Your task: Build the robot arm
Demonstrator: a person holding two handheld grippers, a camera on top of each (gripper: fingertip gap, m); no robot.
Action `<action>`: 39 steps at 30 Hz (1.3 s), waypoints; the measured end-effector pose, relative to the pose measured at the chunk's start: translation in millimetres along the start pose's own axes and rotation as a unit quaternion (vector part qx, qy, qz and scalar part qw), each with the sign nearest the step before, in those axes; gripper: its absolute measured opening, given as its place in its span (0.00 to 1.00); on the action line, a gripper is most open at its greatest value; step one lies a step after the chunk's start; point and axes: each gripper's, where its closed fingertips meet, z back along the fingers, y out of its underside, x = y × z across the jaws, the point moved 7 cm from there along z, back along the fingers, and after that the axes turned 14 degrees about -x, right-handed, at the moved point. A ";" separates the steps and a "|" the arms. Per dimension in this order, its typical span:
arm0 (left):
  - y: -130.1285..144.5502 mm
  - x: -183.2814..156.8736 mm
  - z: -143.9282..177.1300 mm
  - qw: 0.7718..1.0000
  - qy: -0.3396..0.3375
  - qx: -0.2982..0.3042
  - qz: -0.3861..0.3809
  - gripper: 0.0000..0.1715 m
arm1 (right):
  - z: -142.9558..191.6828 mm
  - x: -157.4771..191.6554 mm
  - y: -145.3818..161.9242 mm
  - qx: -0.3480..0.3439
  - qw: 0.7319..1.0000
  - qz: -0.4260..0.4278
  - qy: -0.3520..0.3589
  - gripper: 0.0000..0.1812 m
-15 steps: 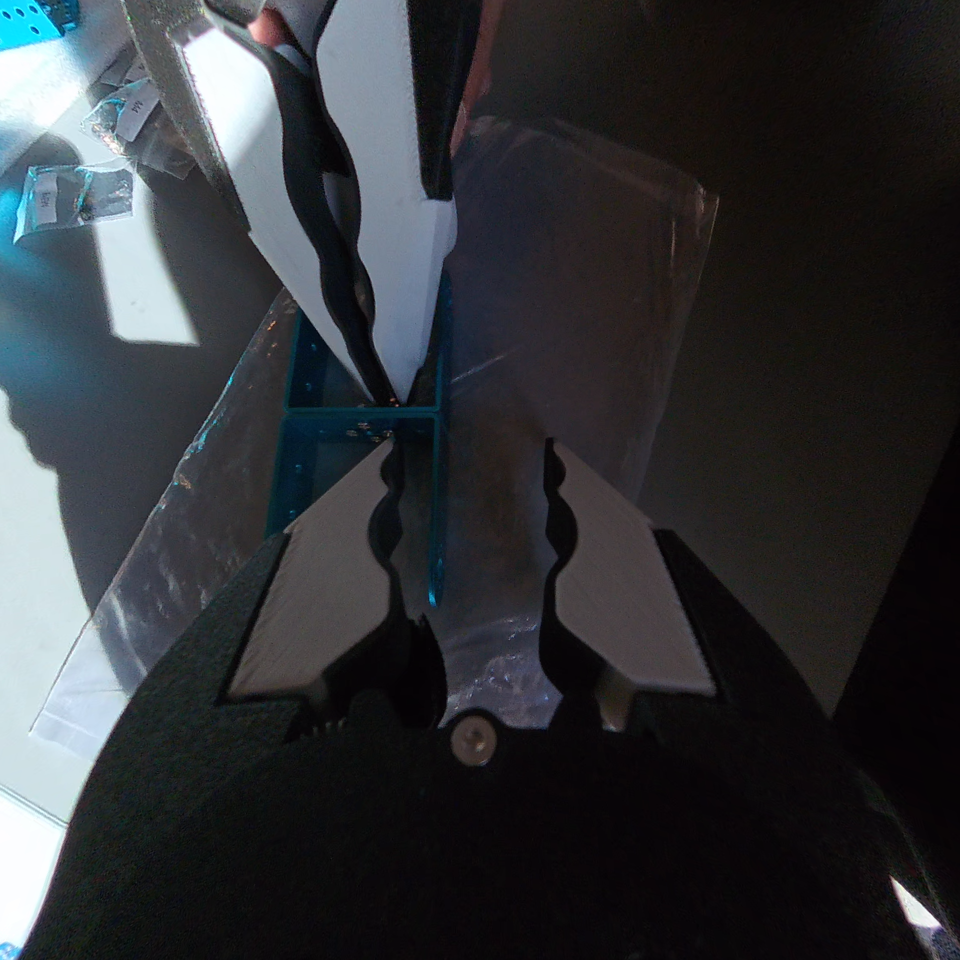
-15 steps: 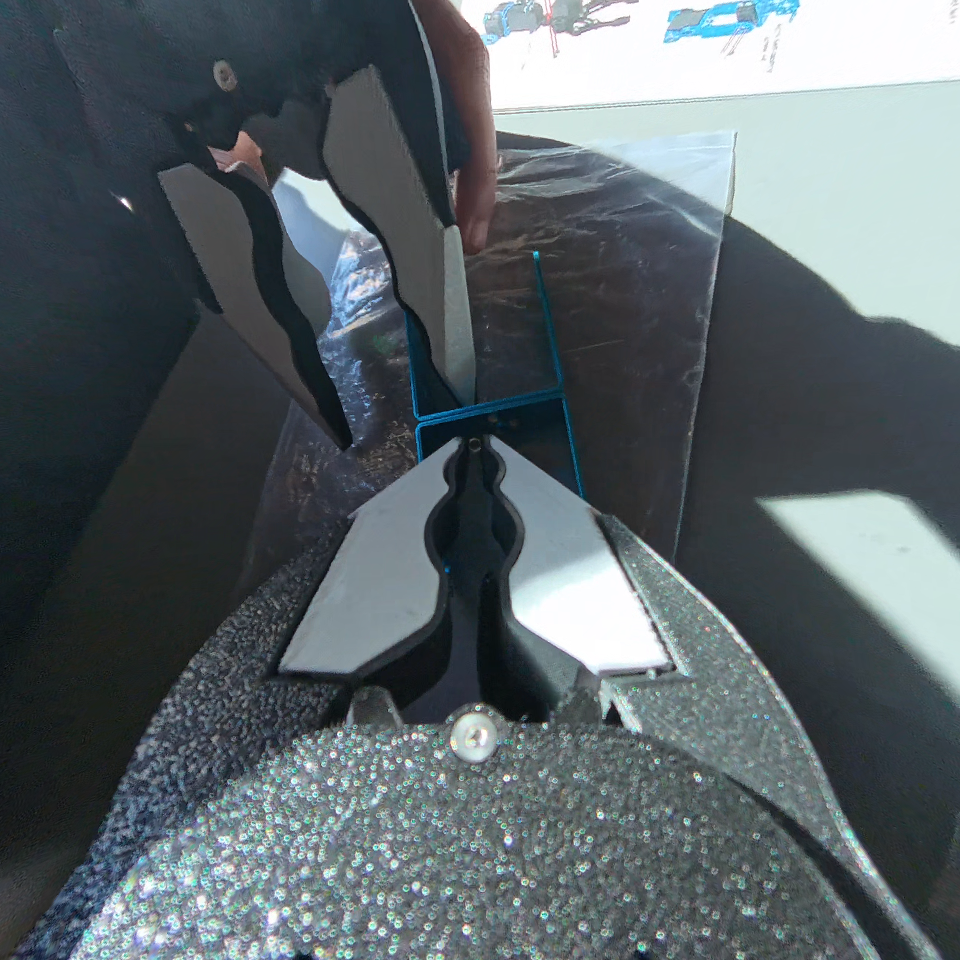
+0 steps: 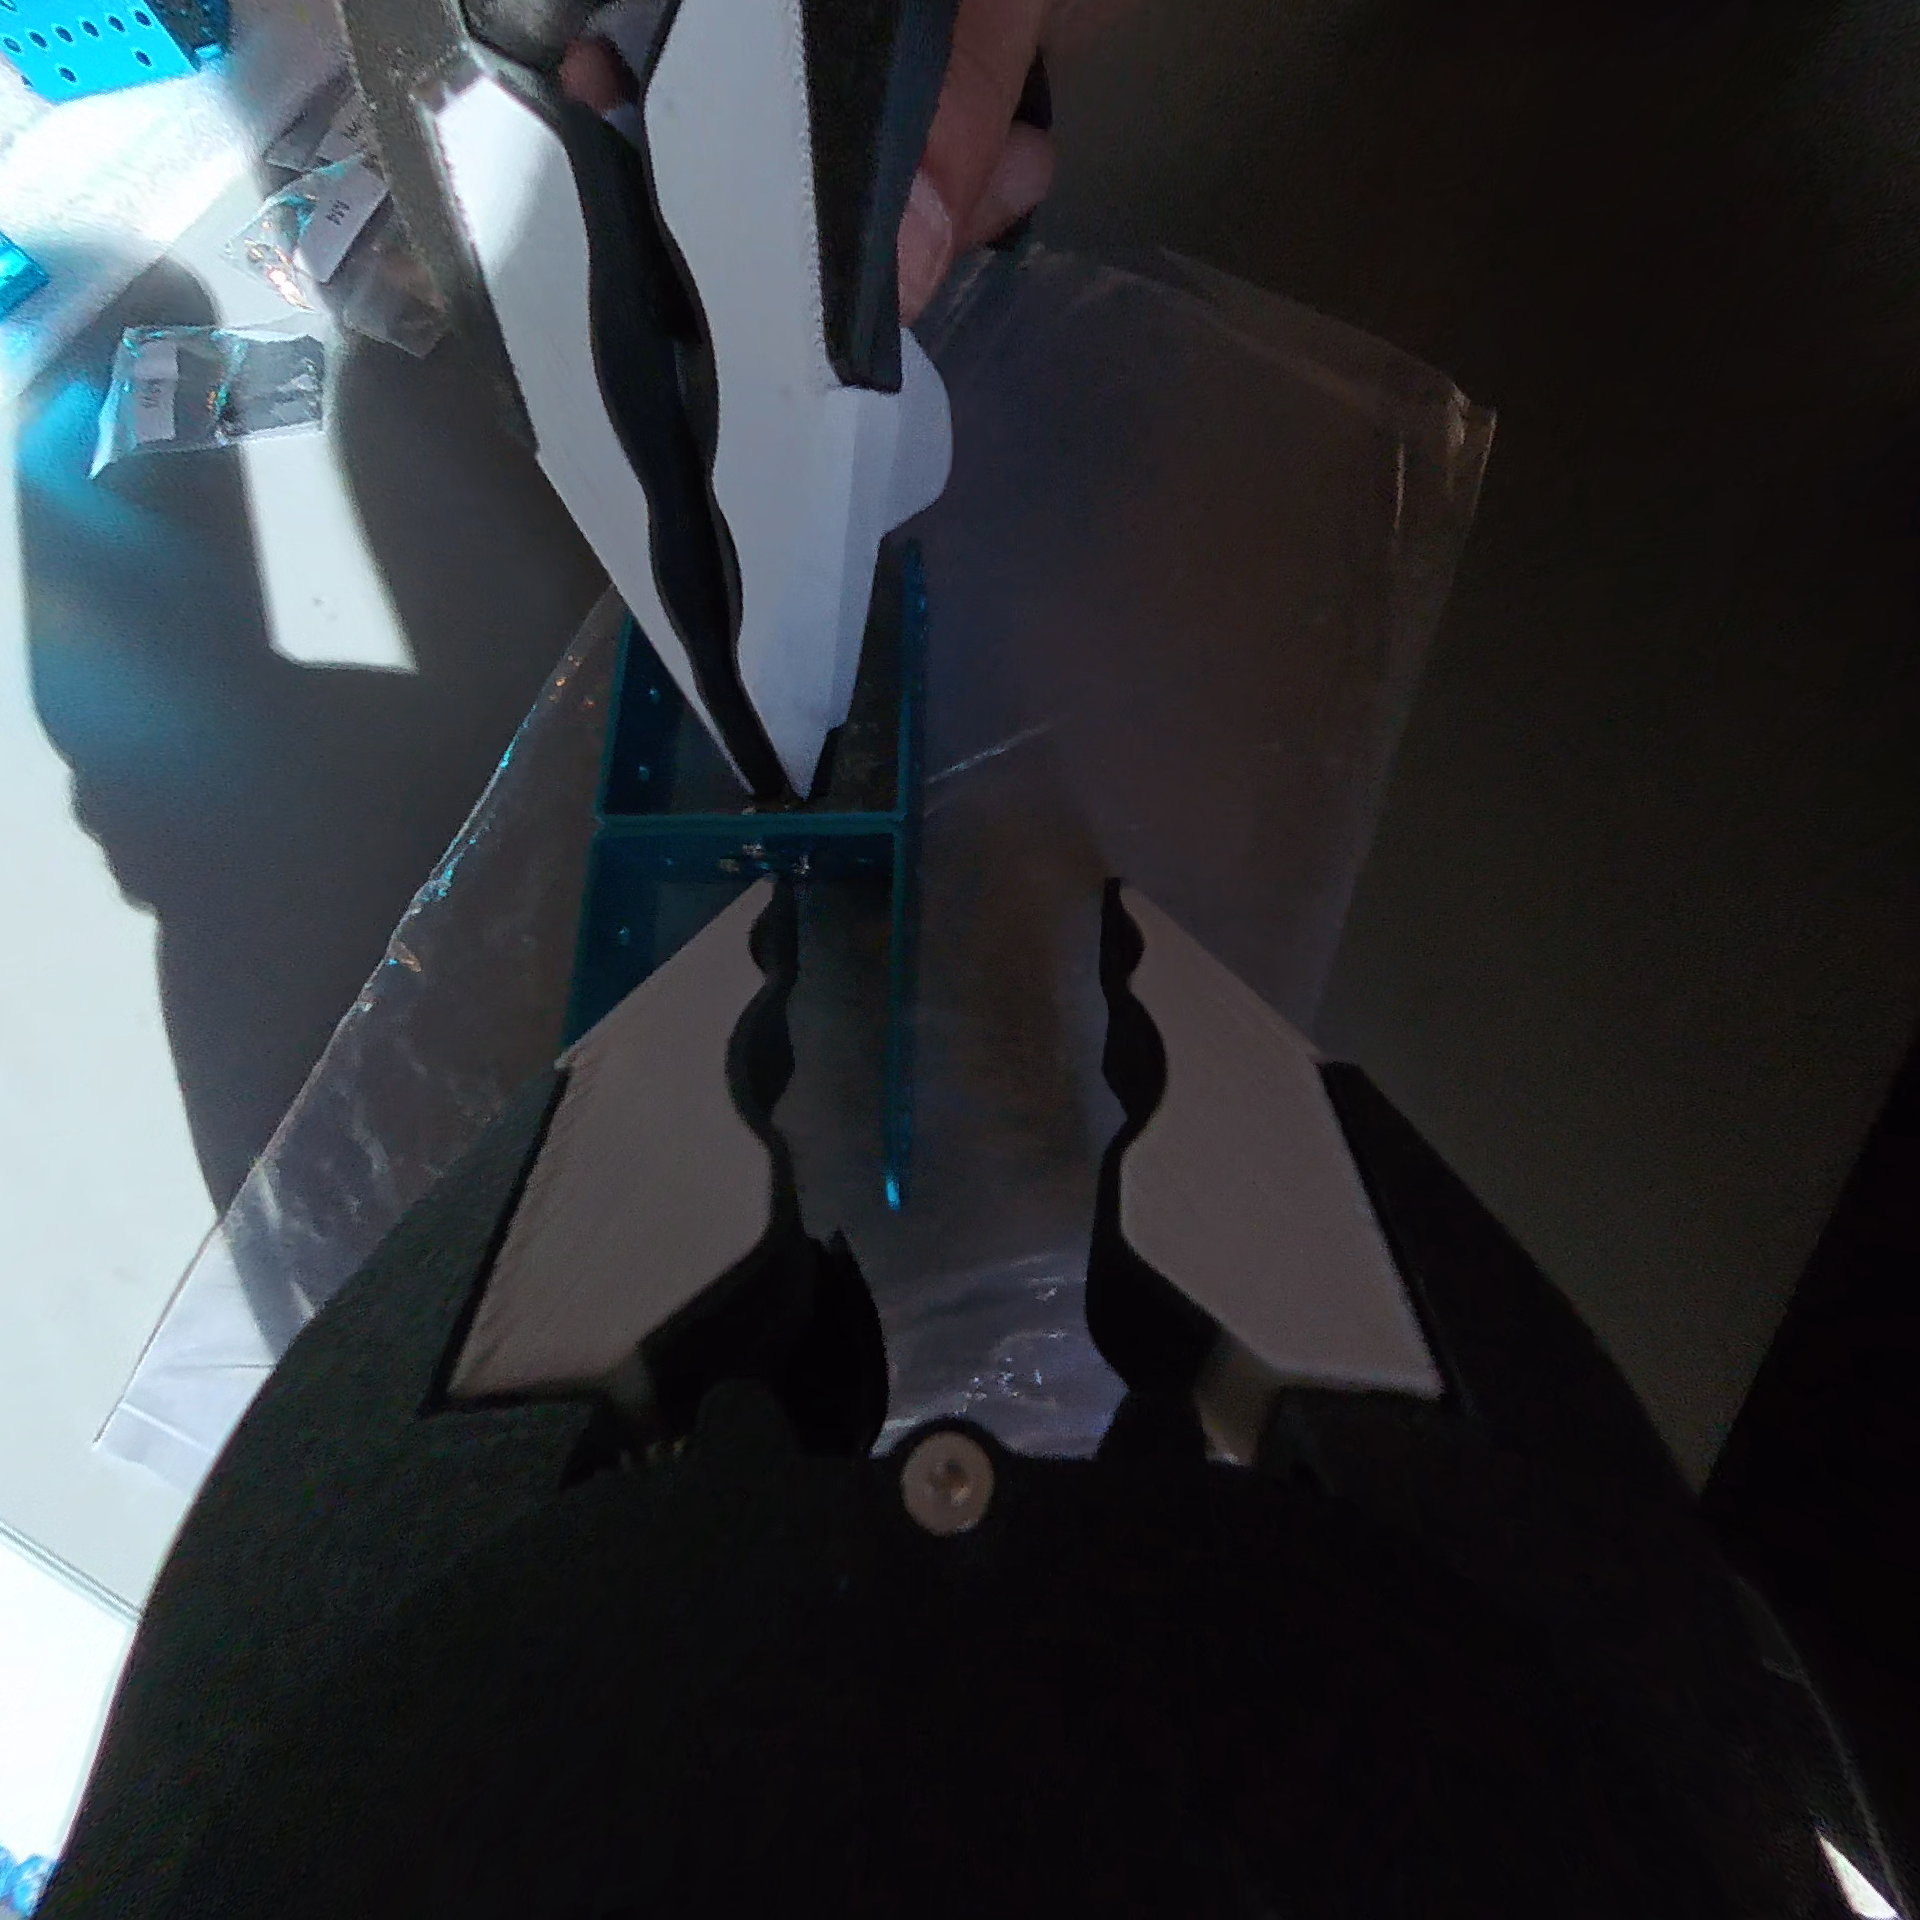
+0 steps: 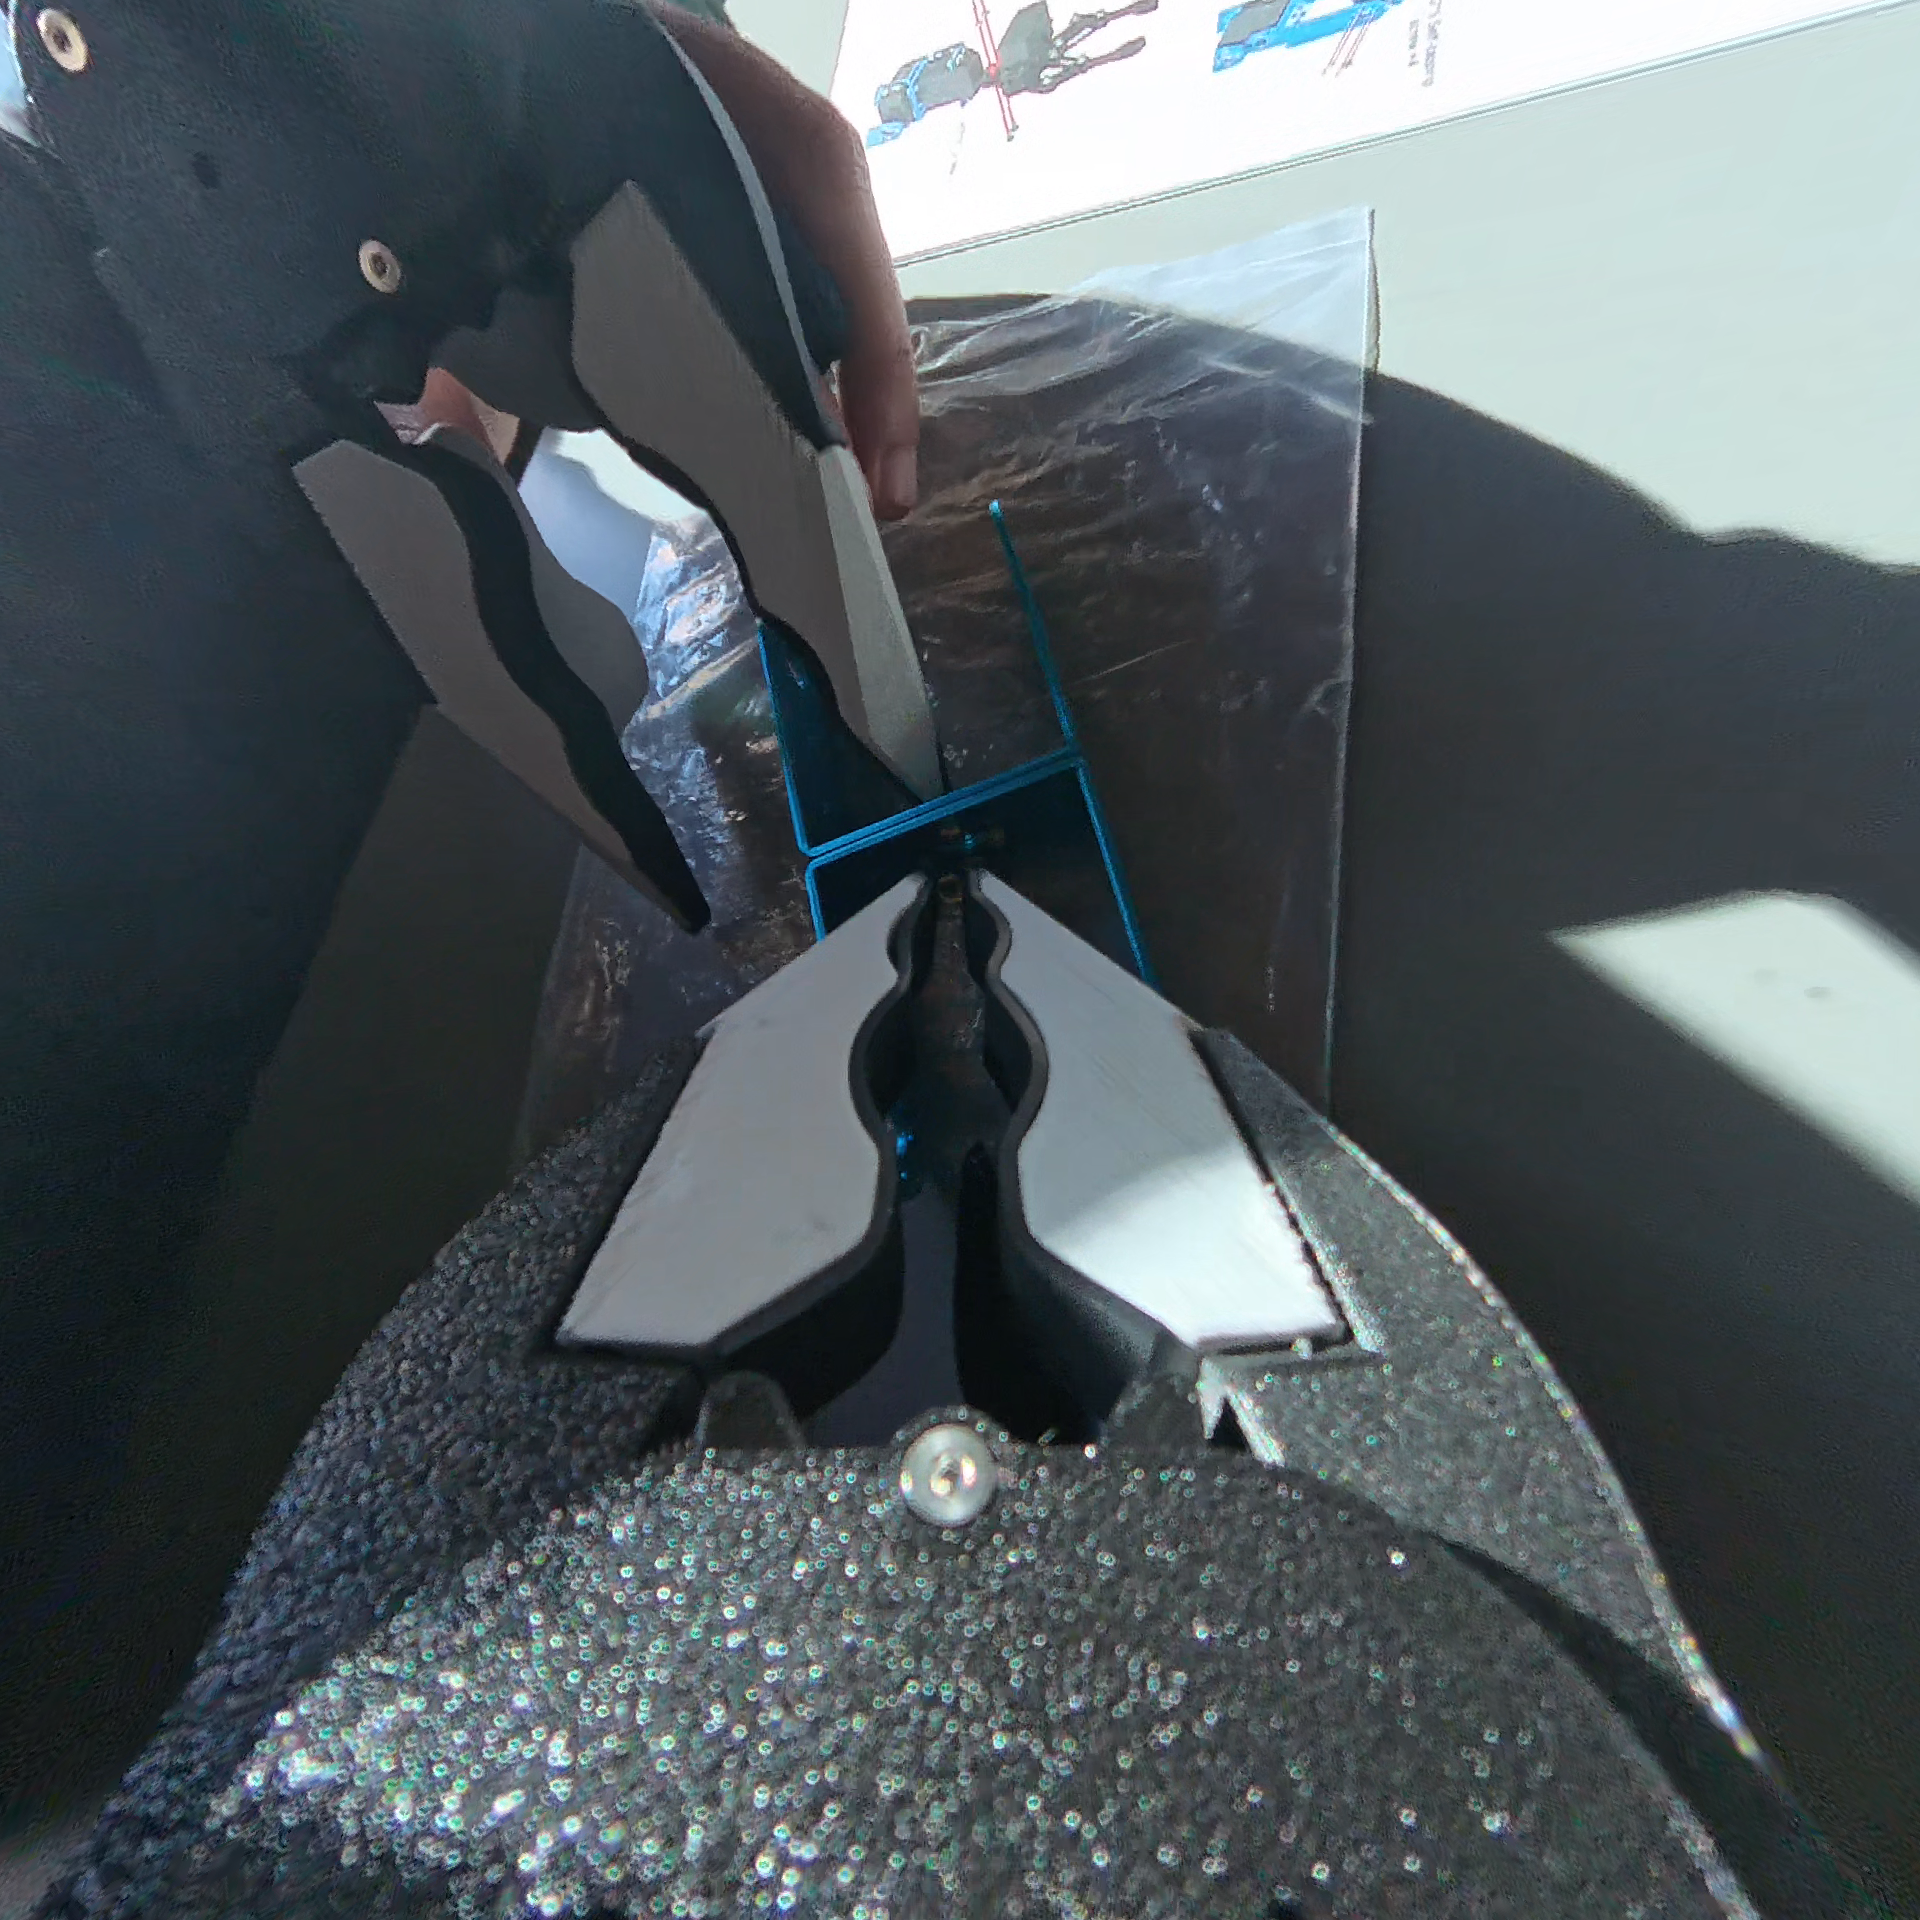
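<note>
A blue metal bracket (image 3: 748, 836) with a cross wall and two side walls lies on a clear plastic bag (image 3: 1195, 644) on the white table. My left gripper (image 3: 945, 894) is open. Its fingers straddle the bracket's right side wall, and one fingertip is close to the cross wall. It also shows in the right wrist view (image 4: 805, 842). My right gripper (image 4: 948, 881) is almost shut, with its tips at the cross wall and a small brass-coloured part between them. In the left wrist view it (image 3: 779, 795) comes down from above onto the far side of the cross wall. The bracket (image 4: 1039, 800) sits between both grippers.
Small labelled plastic bags (image 3: 208, 400) and a blue perforated part (image 3: 83, 52) lie at the far left. A printed sheet with drawings (image 4: 1143, 83) lies beyond the clear bag (image 4: 1247, 520). A person's hand (image 4: 873, 312) holds the left gripper. Dark shadows cover much of the table. The grippers are tip to tip, or close to it.
</note>
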 end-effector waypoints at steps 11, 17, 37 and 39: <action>0.8 -4.6 -2.4 1.000 0.007 0.009 -0.007 0.34 | -0.9 0.2 2.9 -0.014 0.998 -0.062 0.006 0.02; 0.5 -5.3 -2.7 1.000 0.008 0.008 -0.008 0.34 | -1.4 -2.1 4.2 -0.024 0.994 -0.109 -0.007 0.02; 0.0 -3.4 -1.5 1.000 0.001 0.005 -0.005 0.31 | 38.8 -10.2 8.3 0.112 0.984 0.113 0.077 0.06; -1.2 -2.6 -2.2 1.000 0.001 0.003 -0.006 0.31 | 45.0 -9.2 3.5 0.075 0.989 0.111 0.054 0.05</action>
